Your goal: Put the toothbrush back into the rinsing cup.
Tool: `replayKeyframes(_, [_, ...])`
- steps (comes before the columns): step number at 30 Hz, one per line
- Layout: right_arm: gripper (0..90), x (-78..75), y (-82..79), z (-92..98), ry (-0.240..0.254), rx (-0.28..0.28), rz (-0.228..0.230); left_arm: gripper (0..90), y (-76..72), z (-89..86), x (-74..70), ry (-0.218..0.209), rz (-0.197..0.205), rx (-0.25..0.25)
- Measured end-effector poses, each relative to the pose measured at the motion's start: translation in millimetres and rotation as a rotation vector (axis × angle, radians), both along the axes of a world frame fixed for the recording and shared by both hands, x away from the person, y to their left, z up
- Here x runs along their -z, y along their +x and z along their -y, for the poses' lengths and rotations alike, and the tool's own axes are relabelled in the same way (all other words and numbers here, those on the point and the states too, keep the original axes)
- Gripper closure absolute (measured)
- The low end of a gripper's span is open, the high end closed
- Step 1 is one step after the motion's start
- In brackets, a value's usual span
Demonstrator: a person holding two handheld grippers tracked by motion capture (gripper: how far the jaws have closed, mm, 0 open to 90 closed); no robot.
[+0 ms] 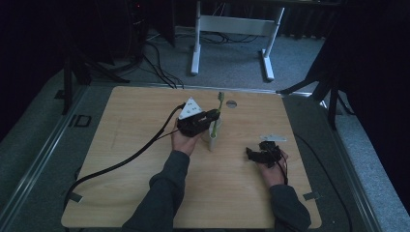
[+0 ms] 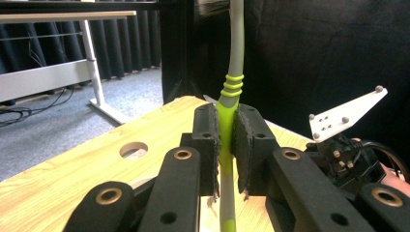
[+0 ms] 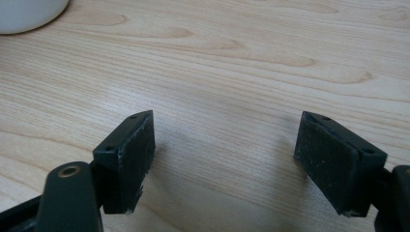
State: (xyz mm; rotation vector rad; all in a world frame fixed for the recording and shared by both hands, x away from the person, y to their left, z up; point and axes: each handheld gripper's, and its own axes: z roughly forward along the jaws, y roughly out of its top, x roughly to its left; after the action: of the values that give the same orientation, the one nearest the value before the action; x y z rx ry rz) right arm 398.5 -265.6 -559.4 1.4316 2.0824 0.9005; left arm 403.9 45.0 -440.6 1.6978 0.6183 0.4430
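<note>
Left gripper (image 2: 225, 145): jaws clamped on the green-and-grey toothbrush (image 2: 231, 92), held upright at bench (image 1: 145, 193) centre, its lower end in a pale cup (image 1: 212, 133).
Right gripper (image 3: 225, 159): jaws spread wide, empty, low over bare wood.
Left gripper view showed the bench's round hole (image 2: 133, 149) near the far edge; right gripper view caught the cup's rim at its corner.
Front and left bench areas lay open.

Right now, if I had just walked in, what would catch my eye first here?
Probably the green toothbrush, standing upright near the middle of the wooden table, pinched between the black pads of the left gripper over a pale cup. The right gripper rests apart, near the table's right side, jaws wide open.
</note>
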Motion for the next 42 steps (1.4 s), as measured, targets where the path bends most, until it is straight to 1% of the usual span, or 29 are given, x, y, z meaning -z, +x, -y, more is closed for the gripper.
replayKeyframes(13, [21.9, 0.0, 0.0, 0.0, 0.0, 0.0, 0.0, 79.9, -0.5, 0.6, 2.7, 0.03, 0.007, -0.002])
replayKeyframes(20, [21.9, 0.0, 0.0, 0.0, 0.0, 0.0, 0.0, 80.0, -2.7, 1.9, 4.6, 0.061, 0.012, -0.005])
replayKeyframes(28, [21.9, 0.0, 0.0, 0.0, 0.0, 0.0, 0.0, 80.0, -5.1, 2.9, 6.7, 0.084, 0.017, -0.004])
replayKeyframes(33, [21.9, 0.0, -0.1, -0.1, 0.001, 0.001, -0.001, 79.9, -5.7, 0.7, 10.1, 0.08, 0.008, -0.004])
replayKeyframes(35, [21.9, 0.0, -0.1, -0.1, 0.001, 0.001, -0.001, 79.8, -5.8, -0.1, 11.9, 0.086, 0.005, -0.004])
replayKeyframes(40, [21.9, -0.1, 0.0, 0.0, 0.0, 0.0, -0.001, 79.7, -6.3, -3.4, 14.8, 0.074, -0.002, -0.005])
replayKeyframes(42, [21.9, -0.1, 0.0, 0.0, 0.0, 0.0, -0.001, 79.6, -6.9, -3.5, 15.2, 0.082, -0.003, -0.004])
